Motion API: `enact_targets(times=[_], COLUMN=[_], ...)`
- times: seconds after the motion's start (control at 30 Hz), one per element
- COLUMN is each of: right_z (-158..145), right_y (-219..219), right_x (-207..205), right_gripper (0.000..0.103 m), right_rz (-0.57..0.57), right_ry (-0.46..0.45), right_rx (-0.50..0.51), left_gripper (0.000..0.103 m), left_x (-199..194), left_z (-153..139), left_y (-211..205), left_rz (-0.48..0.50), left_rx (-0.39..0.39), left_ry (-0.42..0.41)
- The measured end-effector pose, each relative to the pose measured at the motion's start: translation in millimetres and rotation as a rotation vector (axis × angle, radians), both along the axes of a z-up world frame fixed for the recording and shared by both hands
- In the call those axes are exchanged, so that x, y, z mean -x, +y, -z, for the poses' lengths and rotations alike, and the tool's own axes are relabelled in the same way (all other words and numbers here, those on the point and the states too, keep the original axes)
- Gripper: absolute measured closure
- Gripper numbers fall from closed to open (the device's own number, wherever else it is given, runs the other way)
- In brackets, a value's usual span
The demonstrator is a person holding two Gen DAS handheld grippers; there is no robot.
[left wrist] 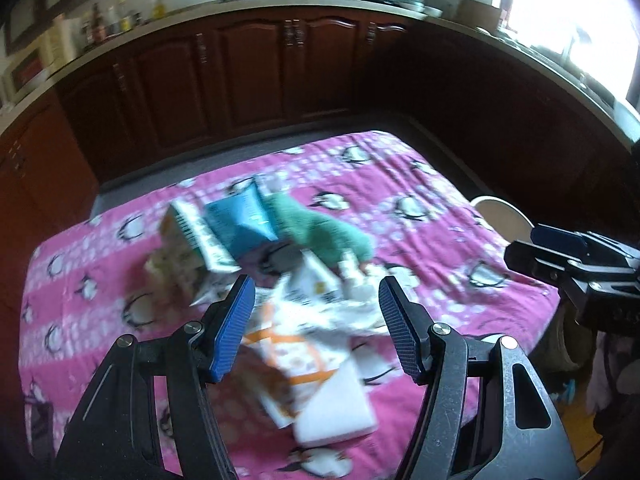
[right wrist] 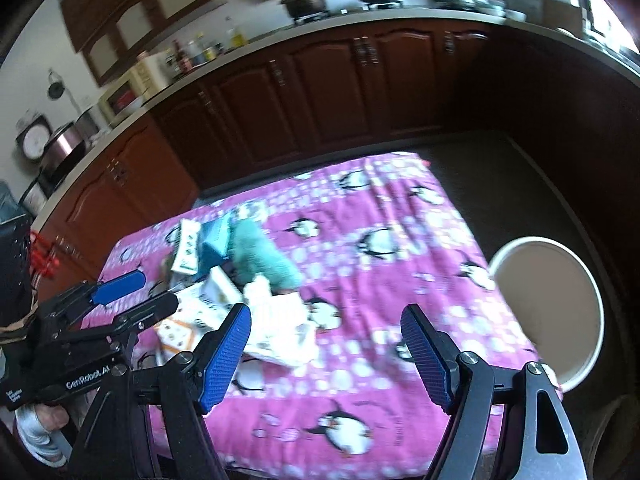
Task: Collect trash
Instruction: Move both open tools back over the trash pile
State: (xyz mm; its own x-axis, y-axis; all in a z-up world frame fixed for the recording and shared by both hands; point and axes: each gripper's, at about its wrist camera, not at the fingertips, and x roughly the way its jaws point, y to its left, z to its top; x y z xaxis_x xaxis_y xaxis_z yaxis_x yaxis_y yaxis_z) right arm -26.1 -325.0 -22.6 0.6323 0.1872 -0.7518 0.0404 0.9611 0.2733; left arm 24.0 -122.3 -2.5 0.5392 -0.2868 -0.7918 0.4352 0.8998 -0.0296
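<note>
Right wrist: white bin [right wrist: 560, 308] whole | left wrist: rim only | both grippers apart, empty

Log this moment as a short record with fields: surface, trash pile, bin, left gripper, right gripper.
surface: table under a pink penguin-print cloth
trash pile: blue carton, printed box, teal fuzzy item and white wrappers with orange lines, clustered together on the cloth
bin: round white-rimmed bin beside the table's edge, its contents not discernible
left gripper: open, nothing held, above the wrappers
right gripper: open, nothing held, over bare cloth
</note>
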Motion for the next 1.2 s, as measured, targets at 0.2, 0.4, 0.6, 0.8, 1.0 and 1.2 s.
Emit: enact_targets(times=[0.2,0.4,0.6,0.8,1.0,1.2], right_z=[-1,2,9,17,30,49], right_y=[27,42,50,51,48,42], right_x=[-9,-21,-30,-35,-38,-47], right_gripper=[0.028,0.028,0.028,0.028,0.028,0.028], right_rz=[-0.058,-0.087,-0.106,-0.112,-0.119,-0.139], right_ry=[-0.005,-0.012,0.004,0.028,0.055,0.113], right_rx=[0.021,0.034,0.028,0.027,0.025,0.001], left_gripper=[0.04,0.04,0.04,0.039,0.039,0.039], left_x=[-5,-15,-26,-37,-65,-85], left_z=[3,5,10,21,53,76], left_y=[50,105,141,157,165,163], left_rz=[-0.104,-0.221,-0.291,-0.319,-0.329,-0.289], left_rx=[0.04,0.065,0.094,0.082,0.114,0.144], left_ry=[0.027,0.04,0.055,0.074,0.138,0.198])
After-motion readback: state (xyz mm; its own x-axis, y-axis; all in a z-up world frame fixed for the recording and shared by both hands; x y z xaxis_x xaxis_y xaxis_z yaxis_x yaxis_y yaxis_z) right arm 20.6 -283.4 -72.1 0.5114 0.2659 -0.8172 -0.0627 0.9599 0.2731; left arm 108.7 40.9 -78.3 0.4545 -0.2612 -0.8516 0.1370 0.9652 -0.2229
